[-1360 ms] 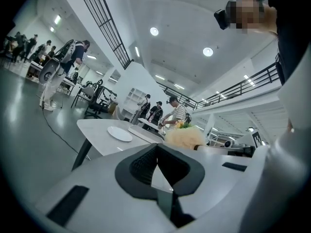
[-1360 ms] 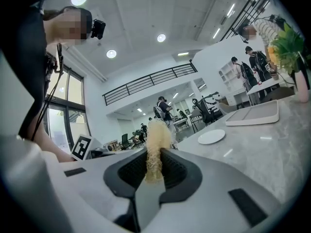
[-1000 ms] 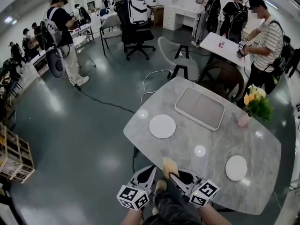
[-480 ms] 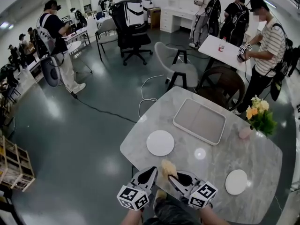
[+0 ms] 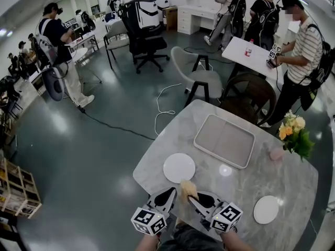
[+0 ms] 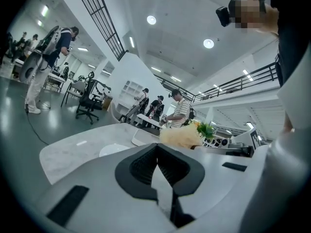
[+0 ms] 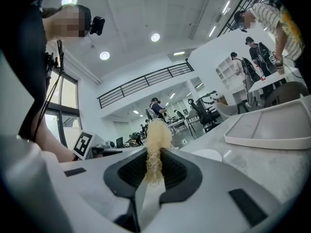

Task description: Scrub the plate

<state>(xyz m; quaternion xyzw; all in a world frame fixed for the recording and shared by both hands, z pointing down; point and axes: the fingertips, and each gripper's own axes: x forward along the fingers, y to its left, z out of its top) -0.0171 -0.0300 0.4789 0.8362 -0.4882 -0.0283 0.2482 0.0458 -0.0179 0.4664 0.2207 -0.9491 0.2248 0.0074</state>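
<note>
Seen from above, a person stands at the near edge of a pale marble table (image 5: 242,191) in a large, busy room, with a hand-held gripper in each hand, both low and close to the body.

The right gripper (image 7: 154,159) is clamped on a scrubber (image 7: 157,132), a yellow, fluffy tuft of fibres that stands up out of the pinch between the dark pads. The left gripper (image 6: 156,152) has its jaws pressed together with nothing between them.

A round white plate (image 5: 179,167) lies flat on the table just ahead of the two grippers, toward the table's left edge. It looks bare. A second white plate (image 5: 266,209) lies well apart to the right, near the front edge. Which of the two is meant for scrubbing cannot be told, though the one ahead is the closer reach. Neither gripper touches either plate.

Beyond the plates a shallow rectangular tray (image 5: 225,140) sits empty, and a bunch of yellow flowers (image 5: 297,135) stands at the far right of the table. Other people stand around desks in the background.

The plate is probably stiff, smooth and breakable, and likely to slide on the polished stone once rubbed. It would best be steadied at its rim by the left gripper, which would first have to open. The scrubber looks light and soft, so it should squash and bend under pressure; the grip low on its fibres seems sensible for pushing it across the plate.
</note>
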